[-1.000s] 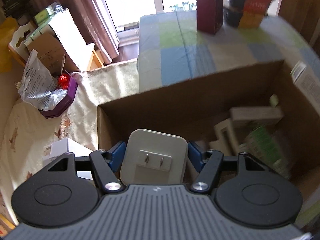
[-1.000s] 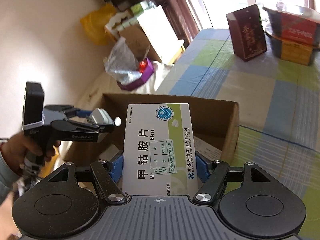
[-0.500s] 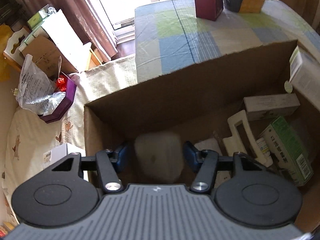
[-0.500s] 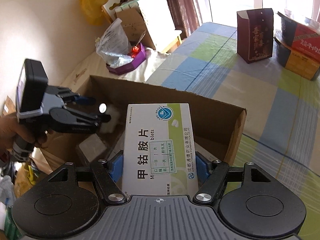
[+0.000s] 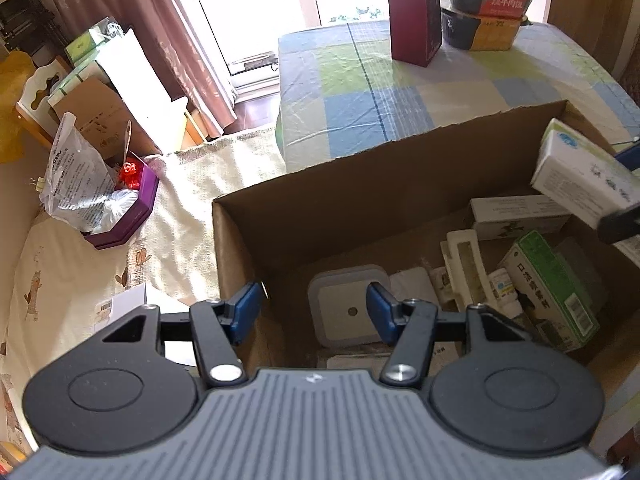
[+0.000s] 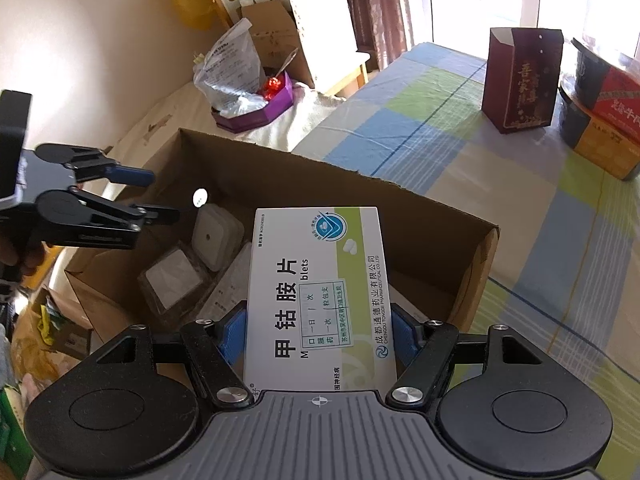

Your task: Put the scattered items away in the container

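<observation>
An open cardboard box (image 5: 304, 196) (image 6: 436, 216) stands on the checked tablecloth. My left gripper (image 5: 314, 312) (image 6: 158, 196) hangs open over the box's left end, nothing between its blue pads. Below it the white square plug adapter (image 5: 350, 308) (image 6: 214, 236) lies on the box floor. My right gripper (image 6: 316, 332) is shut on a white and green medicine box (image 6: 320, 296) (image 5: 584, 176), held above the box's right side. Other medicine packets (image 5: 552, 288) lie inside.
A dark red carton (image 5: 414, 20) (image 6: 520, 84) and stacked noodle bowls (image 5: 486, 4) stand at the table's far end. Beside the table, a purple tray with a plastic bag (image 5: 100, 196) sits on a cream cover. A hand (image 6: 16, 248) holds the left gripper.
My left gripper opened and let go of the white plug adapter, which dropped to the box floor. The right gripper moved closer over the box, still holding the medicine box.
</observation>
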